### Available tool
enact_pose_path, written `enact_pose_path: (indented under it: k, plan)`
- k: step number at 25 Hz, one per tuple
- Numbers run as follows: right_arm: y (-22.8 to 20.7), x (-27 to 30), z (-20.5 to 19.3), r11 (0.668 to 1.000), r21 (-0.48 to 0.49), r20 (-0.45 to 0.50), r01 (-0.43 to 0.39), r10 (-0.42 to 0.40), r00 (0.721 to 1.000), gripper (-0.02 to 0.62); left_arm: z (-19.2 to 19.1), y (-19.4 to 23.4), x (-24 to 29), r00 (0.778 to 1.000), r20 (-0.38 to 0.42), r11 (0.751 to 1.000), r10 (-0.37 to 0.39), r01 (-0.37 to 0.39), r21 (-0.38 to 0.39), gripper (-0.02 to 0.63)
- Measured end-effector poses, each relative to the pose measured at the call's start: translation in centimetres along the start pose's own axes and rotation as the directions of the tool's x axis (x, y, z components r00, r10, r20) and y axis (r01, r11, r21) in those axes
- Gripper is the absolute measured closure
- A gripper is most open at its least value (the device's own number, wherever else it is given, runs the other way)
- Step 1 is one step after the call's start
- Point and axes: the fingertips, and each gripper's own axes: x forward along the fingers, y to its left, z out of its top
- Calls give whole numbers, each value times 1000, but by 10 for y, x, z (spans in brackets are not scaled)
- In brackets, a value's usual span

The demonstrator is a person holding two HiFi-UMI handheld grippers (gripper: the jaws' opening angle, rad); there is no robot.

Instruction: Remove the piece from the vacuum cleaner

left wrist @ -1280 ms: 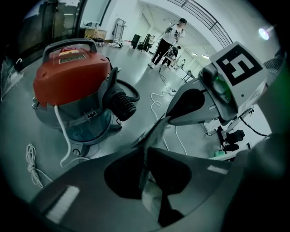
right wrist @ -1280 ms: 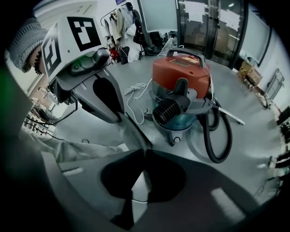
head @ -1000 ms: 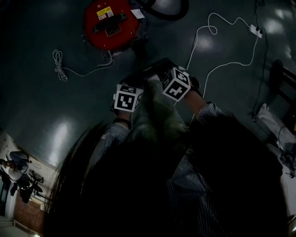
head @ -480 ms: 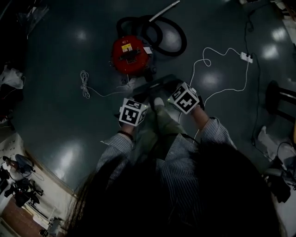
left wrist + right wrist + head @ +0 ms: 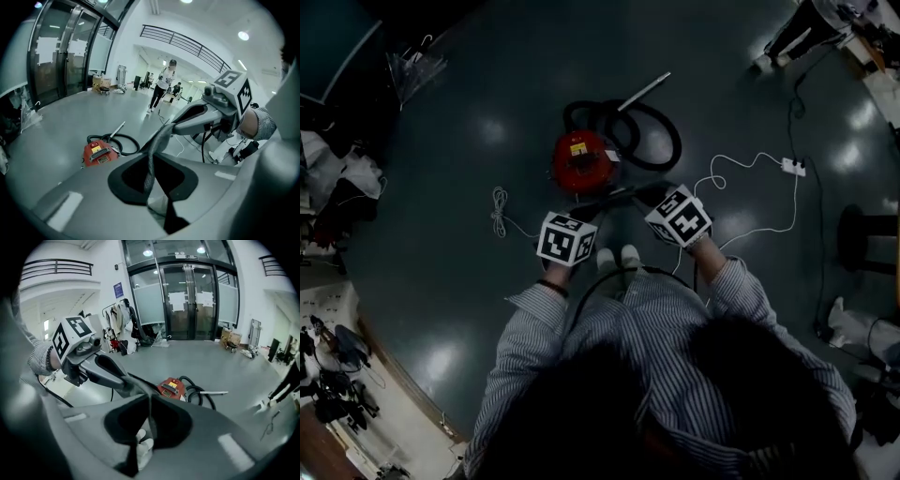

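Glossy dark floor (image 5: 441,281) of a large hall, with ceiling lights mirrored in it. Glass doors (image 5: 187,301) and a clothes rack (image 5: 117,315) stand far beyond the tools. A balcony railing (image 5: 187,44) runs overhead, and a person (image 5: 161,89) is walking in the distance.

Left gripper (image 5: 161,130): jaws pressed together, only a thin seam between them. Right gripper (image 5: 149,397): the same, jaws flat on each other. The two sets of tips meet point to point, up off the floor. Too small to tell whether anything thin is caught there.

Red vacuum cleaner (image 5: 581,161) sits on the floor ahead of the tips, well apart from both tools. Black hose (image 5: 675,141) is coiled just beyond it, with a metal wand (image 5: 643,91) sticking out on the far side. Where the hose meets the canister cannot be made out.

Around:
- Bundled white cord (image 5: 499,211) lies off the left gripper's side.
- Power strip (image 5: 793,167) with a long white cable lies off the right gripper's side.
- Dark stool (image 5: 862,230) stands further out that way, cut by the frame edge.
- White shoes (image 5: 616,258) are directly below the tools.

Writing:
- Yellow label on the vacuum's top, print too small to read.
- Black-and-white square markers on both cubes.
- Paper sheets on the doors and a blue sign (image 5: 118,289) beside them, unreadable.

Hidden: each gripper's own grey jaw bodies fill the lower half of its view. Dark hair and striped sleeves (image 5: 525,328) cover the bottom of the head view.
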Motion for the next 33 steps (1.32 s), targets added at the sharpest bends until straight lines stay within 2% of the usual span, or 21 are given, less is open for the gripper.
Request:
enact_pose_path:
  k: [7,15,20,33]
  plan:
    - [5,-17,9,998,-46,23,36,-35,999,574,16,-7,-15,999,22,995,49,-51,84,568]
    - [10,-18,5,997,-62,18,40,-38,999,574,18,-7,-18,998,26,995,53,-55,83,568]
    - [11,-17,5,997,-68,13,38,-37,999,574,17,-6,-19,999,29,998,29,-31,46,569]
    - [18,-14,6,998,-57,4,18,-18,1000,574,17,1,-21,1000,19,998,25,-26,55,569]
